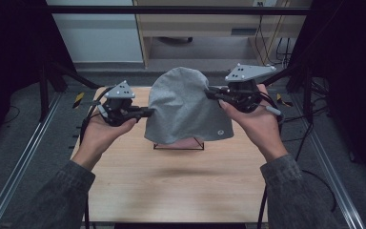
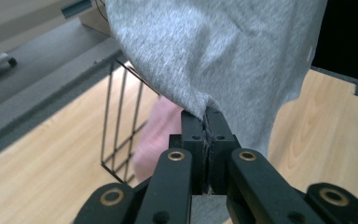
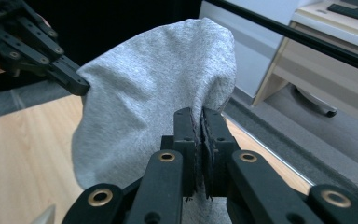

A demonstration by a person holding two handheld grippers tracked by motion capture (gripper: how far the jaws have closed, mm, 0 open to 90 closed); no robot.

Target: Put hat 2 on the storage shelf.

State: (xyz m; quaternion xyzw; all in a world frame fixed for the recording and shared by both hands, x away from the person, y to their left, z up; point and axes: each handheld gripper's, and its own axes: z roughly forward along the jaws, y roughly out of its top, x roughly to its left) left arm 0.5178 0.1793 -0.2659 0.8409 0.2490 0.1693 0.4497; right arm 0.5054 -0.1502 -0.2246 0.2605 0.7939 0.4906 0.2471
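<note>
Cloth is what we have in hand: a grey knit garment [image 1: 183,107] held up in the air above the bench [image 1: 171,186], stretched between our 2 grippers. The left gripper [image 1: 145,112] has its jaws pressed together on a pinch of the garment's left edge, and the right gripper [image 1: 211,93] has its jaws clamped on the opposite edge, slightly higher. We judge the fabric light, soft and limp: it sags into a rounded drape between the 2 holds and will not keep any shape on its own. It looks matte, not slippery, so a small pinch should hold. Edges or seams seem the best places to grip, well apart, to keep it spread. Below it stand a black wire rack [image 1: 178,144] and something pink [image 2: 156,135], which the hanging hem could snag.
</note>
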